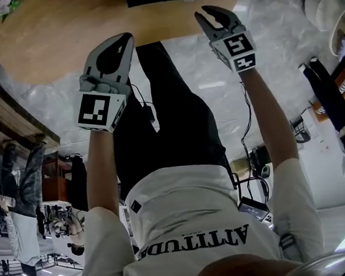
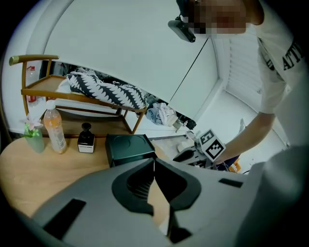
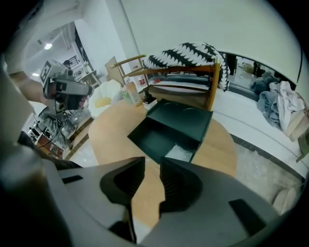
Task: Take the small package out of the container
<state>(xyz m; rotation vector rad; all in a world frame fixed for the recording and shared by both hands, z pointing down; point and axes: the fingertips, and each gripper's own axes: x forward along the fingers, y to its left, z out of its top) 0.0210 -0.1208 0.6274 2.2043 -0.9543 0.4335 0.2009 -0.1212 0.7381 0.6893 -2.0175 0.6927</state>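
Right gripper view: the right gripper (image 3: 152, 165), moulded grey plastic with ribbed black pads, hangs over the table with its jaws parted and only bare tabletop showing in the gap. Beyond them spreads the round table (image 3: 111, 130) of smooth, pale wood. On it sits the container (image 3: 159, 137), a dark green rectangular box standing open, its flat lid (image 3: 186, 118) tipped up along the back. The small package (image 3: 181, 153), a pale, crinkly pouch, lies inside the box in the right-hand corner as this view sees it, well apart from the jaws. In the left gripper view, the left gripper (image 2: 154, 161), of the same grey build, has its jaws closed tip to tip on nothing. Farther along the table stand a clear bottle of orange liquid (image 2: 54, 130) and a squat black-capped bottle (image 2: 86, 140). Behind the table is a wooden-framed chair (image 3: 203, 84) draped with a black-and-white patterned cloth (image 3: 186, 53).
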